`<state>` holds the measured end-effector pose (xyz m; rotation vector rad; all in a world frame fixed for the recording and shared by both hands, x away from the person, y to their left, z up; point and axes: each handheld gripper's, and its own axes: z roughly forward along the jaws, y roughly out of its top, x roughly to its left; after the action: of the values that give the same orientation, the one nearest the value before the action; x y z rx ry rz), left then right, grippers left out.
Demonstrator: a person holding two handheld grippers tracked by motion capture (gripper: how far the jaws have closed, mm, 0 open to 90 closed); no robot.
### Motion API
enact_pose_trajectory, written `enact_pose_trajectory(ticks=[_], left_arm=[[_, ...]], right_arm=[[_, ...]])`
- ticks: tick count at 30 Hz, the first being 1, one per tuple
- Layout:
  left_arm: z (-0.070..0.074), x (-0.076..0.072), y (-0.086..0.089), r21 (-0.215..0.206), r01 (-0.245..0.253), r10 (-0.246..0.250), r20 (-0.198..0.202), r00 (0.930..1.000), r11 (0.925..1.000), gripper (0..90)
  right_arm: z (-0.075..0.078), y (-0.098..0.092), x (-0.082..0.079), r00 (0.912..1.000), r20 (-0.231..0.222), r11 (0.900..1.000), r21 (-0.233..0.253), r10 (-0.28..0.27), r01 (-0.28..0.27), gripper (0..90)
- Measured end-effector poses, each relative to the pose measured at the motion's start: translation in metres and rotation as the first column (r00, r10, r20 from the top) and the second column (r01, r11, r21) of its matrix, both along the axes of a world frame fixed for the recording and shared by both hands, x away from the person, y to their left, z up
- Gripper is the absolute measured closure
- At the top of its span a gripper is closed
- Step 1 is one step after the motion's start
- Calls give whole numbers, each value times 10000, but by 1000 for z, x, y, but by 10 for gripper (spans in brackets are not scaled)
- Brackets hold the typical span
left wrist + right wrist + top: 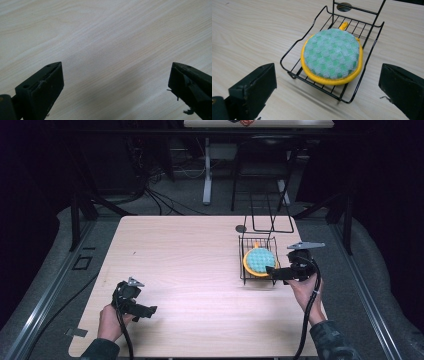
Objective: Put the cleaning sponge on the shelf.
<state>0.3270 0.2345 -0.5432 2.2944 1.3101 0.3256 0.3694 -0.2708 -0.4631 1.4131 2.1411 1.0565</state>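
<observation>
Resting in a black wire rack (329,62) at the right side of a pale wooden table (190,270): 1 round green-checked pot holder (332,53) with a yellow rim. Just beside the rack, right gripper (272,270), jaws wide apart, nothing between them. Near the table's front left corner, left gripper (150,311), jaws likewise spread over bare wood.

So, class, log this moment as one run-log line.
left gripper: open, over bare table | right gripper: open, beside wire rack | checked round pad: lying in rack
</observation>
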Motion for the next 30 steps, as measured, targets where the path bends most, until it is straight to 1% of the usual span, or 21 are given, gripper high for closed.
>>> enact_pose_trajectory(ticks=[1,2,4,5,6,7,8,10,11,12,15,16,17,18,20,23,25,26,27,30], left_arm=[[0,0,0,11,12,-12,-4,10000,10000,3],[0,0,0,3,5,-5,-4,10000,10000,3],[0,0,0,3,2,-2,8,10000,10000,3],[0,0,0,-14,-21,21,4,10000,10000,3],[0,0,0,16,3,-3,8,10000,10000,3],[0,0,0,20,14,-14,2,10000,10000,3],[0,0,0,27,21,-21,3,10000,10000,3],[0,0,0,-3,44,-44,-26,10000,10000,3],[0,0,0,6,-4,4,11,10000,10000,3],[0,0,0,9,-1,1,6,10000,10000,3],[0,0,0,6,52,-52,-54,10000,10000,3],[0,0,0,-12,19,-19,-54,10000,10000,3],[0,0,0,-12,19,-19,-54,10000,10000,3],[0,0,0,16,25,-25,-1,10000,10000,3],[0,0,0,13,49,-49,-50,10000,10000,3],[0,0,-1,16,68,-68,-53,10000,10000,3],[0,0,-1,11,53,-53,-53,10000,10000,3],[0,0,-1,9,52,-52,-59,10000,10000,3],[0,0,-1,9,52,-52,-59,10000,10000,3],[0,0,-1,17,80,-79,-65,9999,10000,2]], right_arm=[[2,0,-3,10000,38,10000,-39,45,-44,8],[6,0,-9,9999,74,9999,-81,109,-108,4],[8,-1,-12,9998,130,9998,-90,163,-162,4],[10,-1,-19,9995,194,9996,-157,247,-244,2],[10,-1,-19,9995,194,9996,-157,247,-244,2],[11,-2,-22,9992,264,9995,-171,286,-281,2],[12,-2,-29,9990,287,9993,-201,335,-330,1],[12,-3,-31,9989,286,9992,-209,358,-353,1],[12,-5,-35,9990,274,9992,-164,359,-355,1],[12,-6,-38,9990,236,9991,-218,376,-371,0],[9,-10,-46,9992,175,9990,-281,355,-350,0],[6,-14,-51,9992,156,9990,-292,356,-352,0],[6,-14,-51,9992,156,9990,-292,356,-352,0],[4,-15,-54,9994,95,9989,-332,319,-316,0],[-1,-19,-61,9998,24,9986,-478,207,-206,0],[-4,-22,-65,9998,-16,9978,-633,175,-175,0],[-9,-25,-72,10000,-31,9978,-654,48,-50,0],[-15,-27,-77,10000,23,9980,-626,-53,54,0],[-15,-27,-77,10000,23,9980,-626,-53,54,0],[-25,-30,-85,9998,-169,9971,-748,-146,133,0]])
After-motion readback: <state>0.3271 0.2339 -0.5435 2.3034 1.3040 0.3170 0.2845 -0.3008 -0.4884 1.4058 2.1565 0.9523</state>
